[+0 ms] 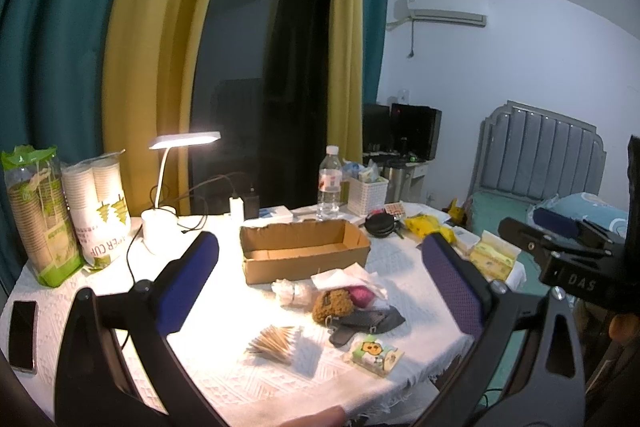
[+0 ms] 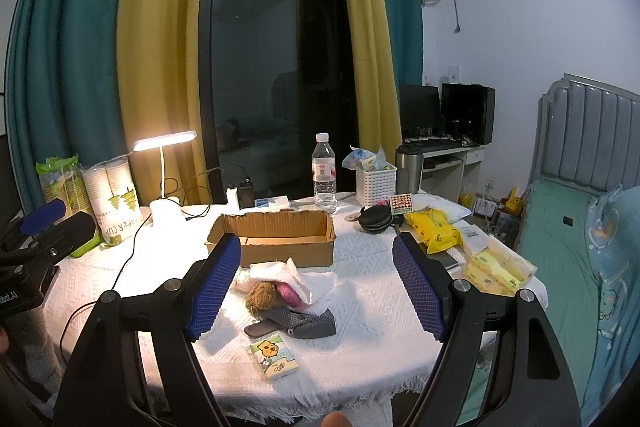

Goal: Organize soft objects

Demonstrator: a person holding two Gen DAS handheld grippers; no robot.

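An open cardboard box point(image 1: 304, 251) point(image 2: 276, 239) stands mid-table. In front of it lies a pile: white tissue point(image 1: 348, 277) point(image 2: 288, 277), a brown plush point(image 1: 334, 305) point(image 2: 262, 294), a pink soft thing point(image 1: 362, 297) point(image 2: 292, 294), a dark dotted cloth point(image 1: 368, 321) point(image 2: 300, 321), a small tissue pack point(image 1: 376, 353) point(image 2: 274, 355). A clear-wrapped bundle point(image 1: 290, 293) and a pack of cotton swabs point(image 1: 276, 343) lie left of it. My left gripper point(image 1: 320, 287) is open above the pile, empty. My right gripper point(image 2: 316, 287) is open above it, empty.
White-clothed table point(image 1: 224, 375) with a lit desk lamp point(image 1: 168, 215), paper cup packs point(image 1: 100, 211), a phone point(image 1: 22, 335) at left, a water bottle point(image 2: 324, 175), white basket point(image 2: 376, 183), yellow pack point(image 2: 434, 229) and tissue box point(image 2: 498, 269) at right. A bed point(image 2: 560, 247) stands right.
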